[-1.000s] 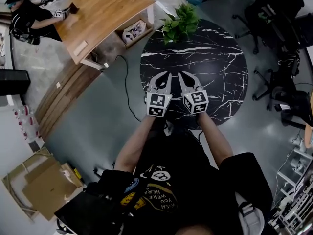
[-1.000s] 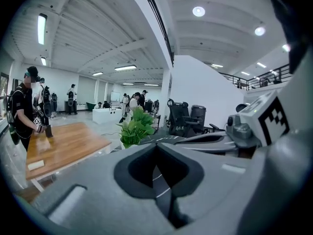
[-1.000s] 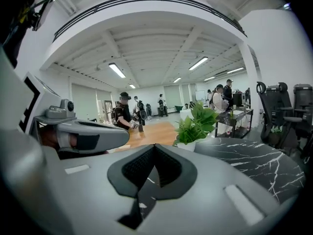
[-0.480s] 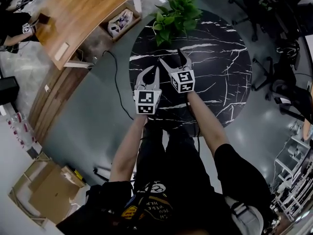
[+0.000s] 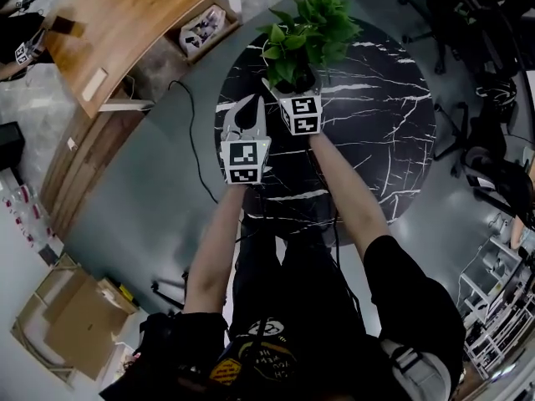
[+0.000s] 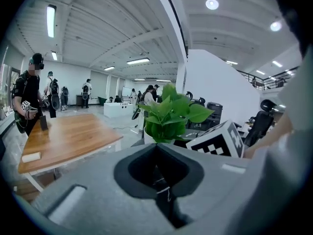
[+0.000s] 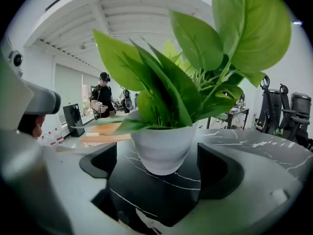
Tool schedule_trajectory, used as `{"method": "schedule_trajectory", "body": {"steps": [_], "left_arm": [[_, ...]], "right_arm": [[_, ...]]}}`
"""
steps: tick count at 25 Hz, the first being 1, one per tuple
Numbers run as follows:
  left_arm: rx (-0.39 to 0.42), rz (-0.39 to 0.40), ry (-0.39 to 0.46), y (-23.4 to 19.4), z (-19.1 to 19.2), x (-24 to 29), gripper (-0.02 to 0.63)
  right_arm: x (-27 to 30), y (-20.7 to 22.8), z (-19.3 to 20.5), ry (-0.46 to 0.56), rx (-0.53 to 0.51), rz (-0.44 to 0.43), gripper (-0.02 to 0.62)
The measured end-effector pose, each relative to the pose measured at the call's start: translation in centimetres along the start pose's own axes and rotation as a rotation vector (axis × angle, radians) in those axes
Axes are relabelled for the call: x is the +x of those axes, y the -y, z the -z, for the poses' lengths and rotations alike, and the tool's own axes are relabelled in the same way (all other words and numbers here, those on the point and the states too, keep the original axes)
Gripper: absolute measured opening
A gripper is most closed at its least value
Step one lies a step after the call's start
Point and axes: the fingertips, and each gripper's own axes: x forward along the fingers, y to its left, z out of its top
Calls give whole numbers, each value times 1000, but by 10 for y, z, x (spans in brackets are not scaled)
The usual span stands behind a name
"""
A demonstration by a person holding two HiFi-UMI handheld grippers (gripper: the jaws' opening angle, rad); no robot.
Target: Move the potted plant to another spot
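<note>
My right gripper [image 5: 294, 84] has its jaws opening wide. The white pot [image 7: 164, 148] of the potted plant [image 5: 306, 32] is framed between them, untouched, at the black marble table's [image 5: 376, 140] 11 o'clock rim. I'd slide in low, centre the pot, and squeeze below the leaves. My left gripper [image 5: 249, 105], at the plant's 7 o'clock, is closed and empty.

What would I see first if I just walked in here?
The leafy green potted plant catches the eye first, standing at the far edge of the round black marble table. The right hand-held gripper is right at it. Its jaws are opening on either side of the white pot, not touching it.
</note>
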Motion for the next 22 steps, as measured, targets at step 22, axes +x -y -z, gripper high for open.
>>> {"method": "schedule_trajectory", "body": {"steps": [22], "left_arm": [[-50,5,-24,-4,12,0,4]], "right_arm": [[36,20,-4,-23,12,93,483]]}}
